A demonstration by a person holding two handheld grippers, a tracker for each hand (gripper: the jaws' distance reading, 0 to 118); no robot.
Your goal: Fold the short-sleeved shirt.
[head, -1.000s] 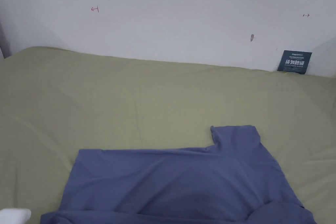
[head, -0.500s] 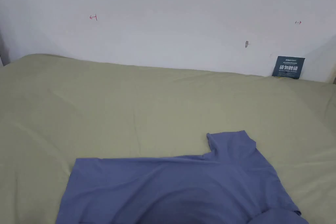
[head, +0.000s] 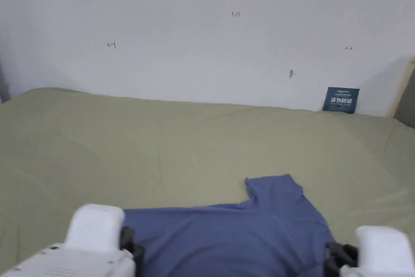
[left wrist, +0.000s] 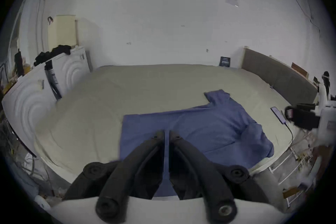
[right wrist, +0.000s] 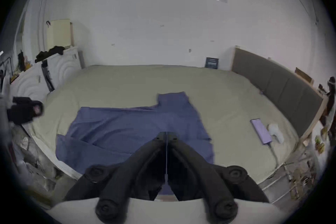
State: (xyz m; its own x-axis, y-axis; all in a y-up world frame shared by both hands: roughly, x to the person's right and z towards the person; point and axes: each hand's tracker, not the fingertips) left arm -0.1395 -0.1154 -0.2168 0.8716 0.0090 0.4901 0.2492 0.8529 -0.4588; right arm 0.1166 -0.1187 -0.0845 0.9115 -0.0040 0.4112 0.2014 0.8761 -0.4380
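Head view: blue short-sleeved shirt lying spread on the green bed sheet (one sleeve toward the wall) — left gripper nearly pressed together, a slit between its jaws, and right gripper pressed together — both held above the shirt, gripping nothing.

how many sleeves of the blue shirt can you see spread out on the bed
1. One sleeve sticks out flat from the far edge of the blue shirt toward the wall. The near side is bunched and folded over, so the other sleeve may be hidden there.
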